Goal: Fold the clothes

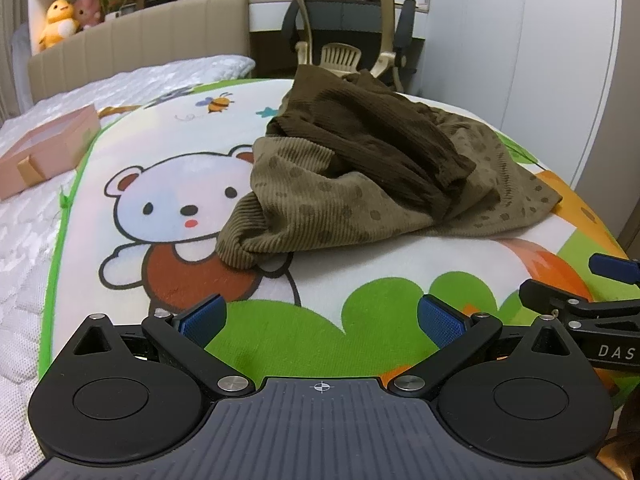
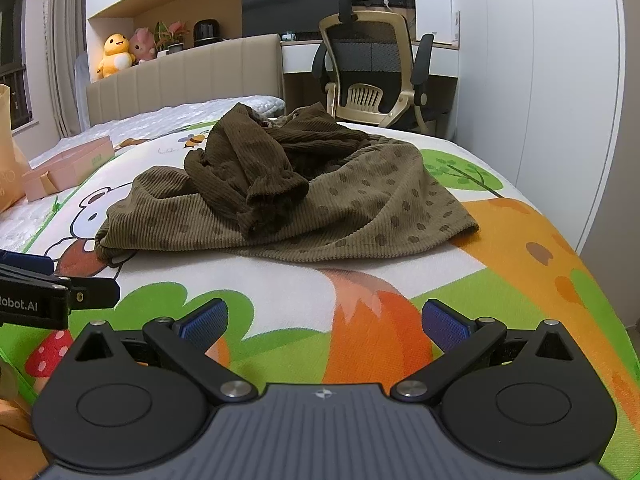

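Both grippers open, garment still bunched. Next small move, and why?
Probably ease the left gripper forward to the near hem corner of the brown garment. It lies crumpled on the play mat, and the dark sleeve is piled on top.

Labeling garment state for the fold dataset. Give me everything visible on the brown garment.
The garment is ribbed, corduroy-like fabric in two browns: an olive body with darker spots, and plain dark brown sleeves. It lies crumpled and unfolded on the cartoon mat, one cuffed sleeve flopped across the body. Only the mat touches it; both grippers, left and right, are open and short of it.
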Available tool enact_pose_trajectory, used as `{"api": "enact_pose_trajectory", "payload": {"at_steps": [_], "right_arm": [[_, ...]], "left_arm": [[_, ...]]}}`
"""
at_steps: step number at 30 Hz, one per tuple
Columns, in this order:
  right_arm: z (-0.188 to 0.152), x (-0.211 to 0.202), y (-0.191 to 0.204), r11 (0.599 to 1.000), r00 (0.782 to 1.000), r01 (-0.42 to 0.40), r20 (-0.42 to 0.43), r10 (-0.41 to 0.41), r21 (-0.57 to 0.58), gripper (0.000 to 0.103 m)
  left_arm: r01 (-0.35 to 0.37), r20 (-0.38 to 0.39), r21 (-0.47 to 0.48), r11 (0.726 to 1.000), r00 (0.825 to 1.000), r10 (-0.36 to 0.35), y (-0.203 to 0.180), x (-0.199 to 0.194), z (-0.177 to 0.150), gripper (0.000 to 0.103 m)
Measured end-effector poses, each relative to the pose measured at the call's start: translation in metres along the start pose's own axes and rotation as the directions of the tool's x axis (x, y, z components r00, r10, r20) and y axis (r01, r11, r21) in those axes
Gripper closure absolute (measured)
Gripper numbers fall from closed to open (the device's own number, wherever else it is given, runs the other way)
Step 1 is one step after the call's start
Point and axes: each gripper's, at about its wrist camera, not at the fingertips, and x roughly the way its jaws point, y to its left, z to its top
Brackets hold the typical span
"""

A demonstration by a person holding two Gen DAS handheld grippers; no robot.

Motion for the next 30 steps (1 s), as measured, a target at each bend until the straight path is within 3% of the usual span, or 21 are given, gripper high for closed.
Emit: {"api": "enact_pose_trajectory", "payload": {"at_steps": [7,14,18,23,26,28,30], "right_arm": [[0.027,0.024,-0.013,0.997,0.995,-0.081,-0.063,0.081,0.003,0.000],[0.083,0.081,-0.045,0.985,0.978,-0.144,-0.138,0.157,0.097,0.000],[0.083,0.113,-0.062,0.966,0.957,-0.152,-0.212,0.197,0.211,0.000],[0.084,0.122,-0.076,0.929,0.945,-0.165,-0.216,0.244,0.331,0.000],[0.095,0.130,-0.068,0.955,0.919,-0.178,-0.306,0.247,0.236,0.000],[0.103,0.127,-0.070,0.953,0.910,-0.217,-0.309,0.276,0.213,0.000],[0.115,0.117,-0.075,0.955,0.936,-0.230,-0.226,0.270,0.189,0.000]], "left_arm": [[0.048,-0.048,0.029,0.998,0.998,-0.046,0.004,0.011,0.019,0.000],[0.203,-0.001,0.067,0.977,0.979,-0.203,0.025,0.039,0.096,0.000],[0.251,0.014,0.025,0.968,0.968,-0.252,0.042,0.072,0.125,0.000],[0.302,-0.034,-0.089,0.949,0.951,-0.306,0.064,0.119,0.145,0.000],[0.310,-0.083,-0.142,0.940,0.943,-0.323,0.073,0.146,0.150,0.000],[0.312,-0.078,-0.165,0.936,0.942,-0.328,0.081,0.153,0.149,0.000],[0.318,-0.056,-0.179,0.931,0.941,-0.333,0.091,0.153,0.148,0.000]]}}
